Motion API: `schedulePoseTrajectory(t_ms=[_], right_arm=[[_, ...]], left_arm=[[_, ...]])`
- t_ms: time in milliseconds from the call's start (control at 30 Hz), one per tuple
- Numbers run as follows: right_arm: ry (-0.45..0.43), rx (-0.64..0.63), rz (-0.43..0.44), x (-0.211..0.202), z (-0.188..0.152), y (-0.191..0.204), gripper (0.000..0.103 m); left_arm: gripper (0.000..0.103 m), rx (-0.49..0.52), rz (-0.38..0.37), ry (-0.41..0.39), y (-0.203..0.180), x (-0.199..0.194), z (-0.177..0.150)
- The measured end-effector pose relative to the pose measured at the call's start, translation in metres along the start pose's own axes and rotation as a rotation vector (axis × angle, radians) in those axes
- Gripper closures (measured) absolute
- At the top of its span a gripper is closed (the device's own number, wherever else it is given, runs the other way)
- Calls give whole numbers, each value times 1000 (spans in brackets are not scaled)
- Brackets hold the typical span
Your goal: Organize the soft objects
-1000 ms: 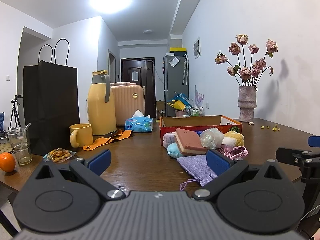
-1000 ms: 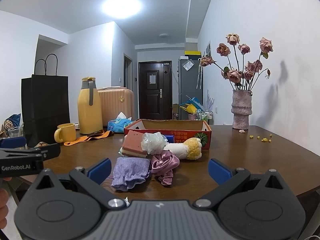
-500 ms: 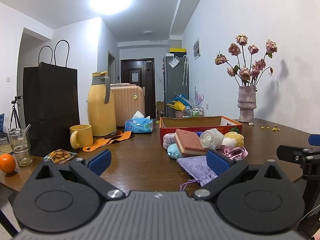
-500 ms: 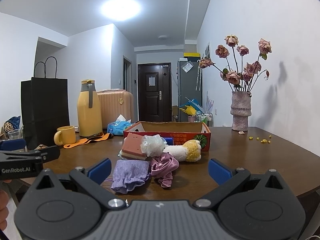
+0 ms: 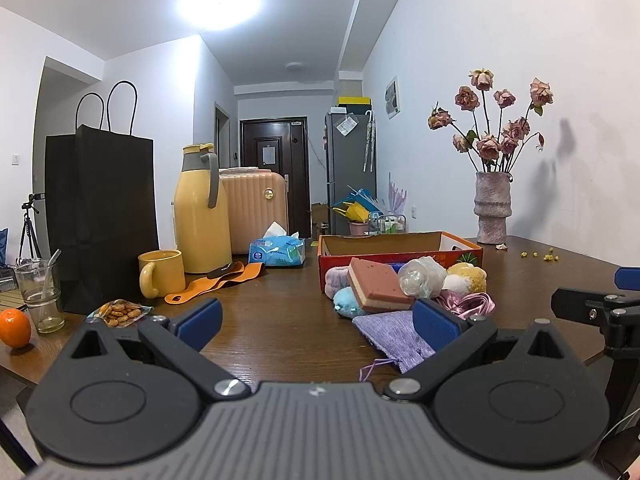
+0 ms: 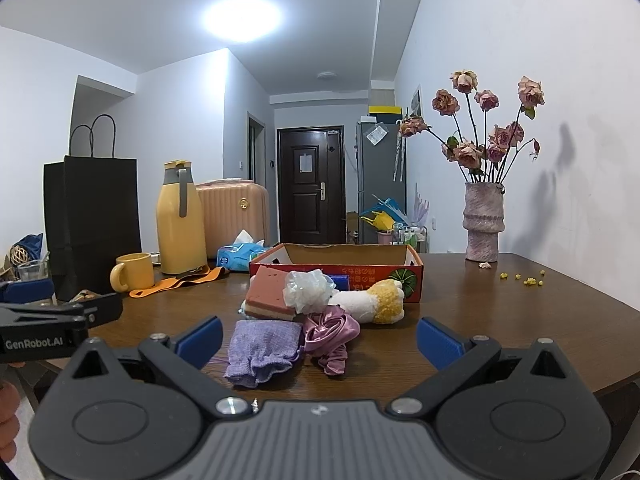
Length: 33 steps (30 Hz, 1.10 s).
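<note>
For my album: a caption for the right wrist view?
Open hand-held gripper faces soft objects before a cardboard box.

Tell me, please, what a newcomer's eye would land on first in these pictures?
Probably the heap of soft things mid-table: a pink sponge, a purple knit pouch and a pink satin scrunchie, lying in front of the open red cardboard box. Next, the dried roses in a vase at the right, by the wall, and the tall yellow jug at the left.

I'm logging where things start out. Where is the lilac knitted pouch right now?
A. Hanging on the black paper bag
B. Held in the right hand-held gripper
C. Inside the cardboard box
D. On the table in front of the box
D: the lilac pouch lies on the wooden table, in front of the cardboard box and beside the pink satin scrunchie; neither gripper holds anything.
</note>
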State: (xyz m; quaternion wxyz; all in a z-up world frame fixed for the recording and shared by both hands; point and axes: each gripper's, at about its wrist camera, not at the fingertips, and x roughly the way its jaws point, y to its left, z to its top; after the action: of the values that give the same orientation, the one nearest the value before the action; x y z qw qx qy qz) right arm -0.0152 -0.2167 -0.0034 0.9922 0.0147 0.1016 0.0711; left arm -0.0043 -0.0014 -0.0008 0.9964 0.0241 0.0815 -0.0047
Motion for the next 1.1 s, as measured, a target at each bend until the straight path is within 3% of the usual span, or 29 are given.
schedulePoseTrajectory(t_ms=[1100], right_arm=[[2, 21, -7, 6, -3, -6, 0]], left_arm=[[0, -7, -1, 28, 3, 7, -3]])
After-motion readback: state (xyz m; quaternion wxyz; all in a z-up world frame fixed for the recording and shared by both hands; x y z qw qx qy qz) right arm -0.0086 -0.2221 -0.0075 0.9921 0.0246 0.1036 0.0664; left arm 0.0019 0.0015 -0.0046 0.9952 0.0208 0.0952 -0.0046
